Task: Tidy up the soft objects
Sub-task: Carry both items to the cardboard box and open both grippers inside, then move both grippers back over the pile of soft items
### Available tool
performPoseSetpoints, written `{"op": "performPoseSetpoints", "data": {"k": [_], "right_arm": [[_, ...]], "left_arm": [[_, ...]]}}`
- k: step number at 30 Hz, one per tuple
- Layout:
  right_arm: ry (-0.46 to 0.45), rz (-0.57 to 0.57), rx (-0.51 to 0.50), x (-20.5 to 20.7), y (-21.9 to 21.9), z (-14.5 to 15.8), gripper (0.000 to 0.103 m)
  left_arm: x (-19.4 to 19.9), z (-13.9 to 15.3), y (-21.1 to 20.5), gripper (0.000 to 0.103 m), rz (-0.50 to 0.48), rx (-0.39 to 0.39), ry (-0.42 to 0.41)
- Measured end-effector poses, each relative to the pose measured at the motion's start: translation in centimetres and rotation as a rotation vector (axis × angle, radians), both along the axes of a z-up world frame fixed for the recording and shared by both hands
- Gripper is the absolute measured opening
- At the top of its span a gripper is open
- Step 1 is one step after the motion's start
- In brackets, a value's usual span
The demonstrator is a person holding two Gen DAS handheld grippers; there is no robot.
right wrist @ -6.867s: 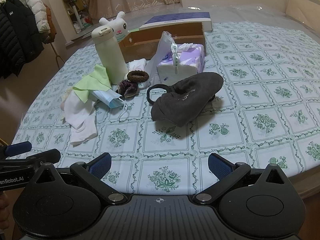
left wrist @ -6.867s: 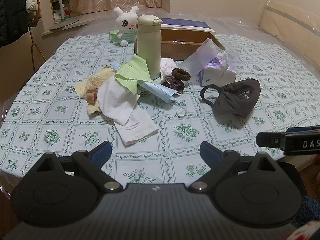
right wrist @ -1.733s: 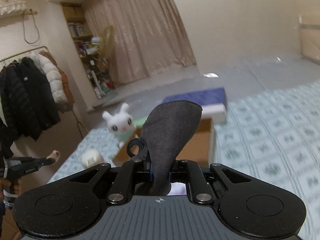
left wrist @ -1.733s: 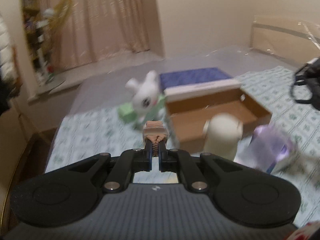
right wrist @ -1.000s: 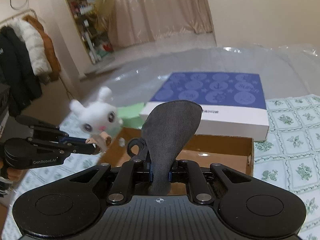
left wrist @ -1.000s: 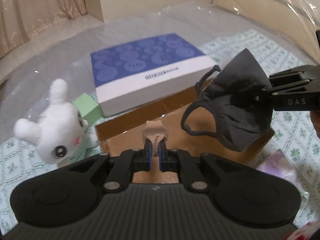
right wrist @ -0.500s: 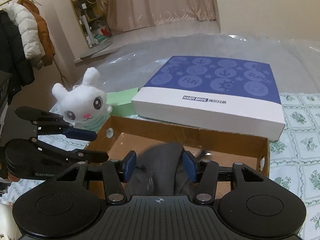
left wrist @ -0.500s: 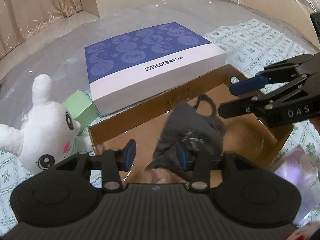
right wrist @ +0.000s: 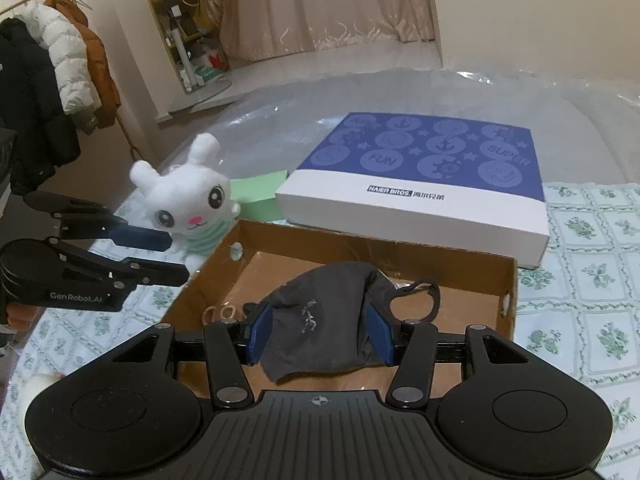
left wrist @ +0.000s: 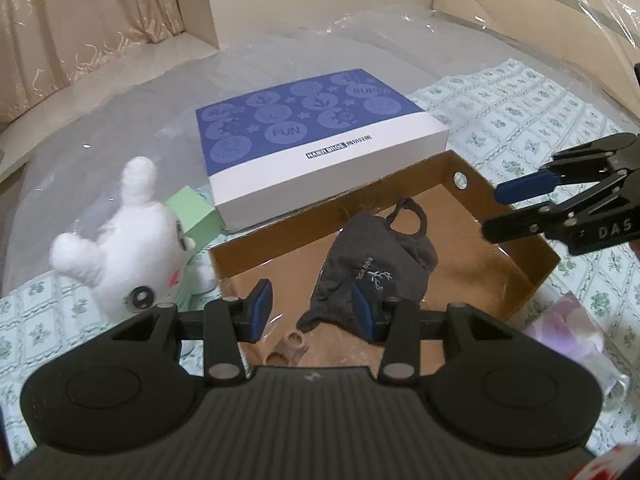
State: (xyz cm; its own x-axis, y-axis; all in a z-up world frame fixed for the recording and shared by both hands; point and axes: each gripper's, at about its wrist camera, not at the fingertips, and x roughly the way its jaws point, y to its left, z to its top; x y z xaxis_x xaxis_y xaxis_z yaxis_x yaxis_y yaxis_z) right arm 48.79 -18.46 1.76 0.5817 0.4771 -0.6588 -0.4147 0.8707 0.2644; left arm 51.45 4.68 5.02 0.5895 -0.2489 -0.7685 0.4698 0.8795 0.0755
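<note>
A dark grey face mask lies loose inside the open brown cardboard box; it also shows in the right wrist view in the same box. A small beige hair tie lies on the box floor near the front; the right wrist view shows it too. My left gripper is open and empty above the box's near side. My right gripper is open and empty just above the mask. Each gripper shows in the other's view, the right one and the left one.
A white plush rabbit stands left of the box beside a small green box. A blue and white flat carton lies behind the box. A tissue pack in plastic is at the right. The table has a green floral cloth.
Both grippers opened over the box. The mask dropped from my right gripper and the hair tie from my left; both now rest inside. The grippers have drawn back slightly.
</note>
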Motion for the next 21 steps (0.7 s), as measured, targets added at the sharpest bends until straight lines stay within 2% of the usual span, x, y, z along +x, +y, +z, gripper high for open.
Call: {"op": "performPoseSetpoints", "data": {"k": [7, 11, 14, 21], "right_arm": [[-0.042, 0.011, 0.010, -4.3, -1.6, 2.9, 0.052], [-0.076, 0.031, 0.009, -7.4, -2.3, 4.7, 0.052], [-0.092, 0.038, 0.014, -9.8, -2.9, 5.7, 0.052], [-0.111, 0.042, 0.023, -15.3, -4.7, 6.7, 0.052]], "left_arm": [[-4.5, 3.8, 3.9, 0.041, 0.074, -0.040, -0.035], [-8.4, 6.0, 6.8, 0.041, 0.121, -0.082, -0.071], [-11.6, 6.9, 8.7, 0.041, 0.157, -0.111, -0.078], [-19.3, 7.6, 11.3, 0.041, 0.202, -0.120, -0.109]]}}
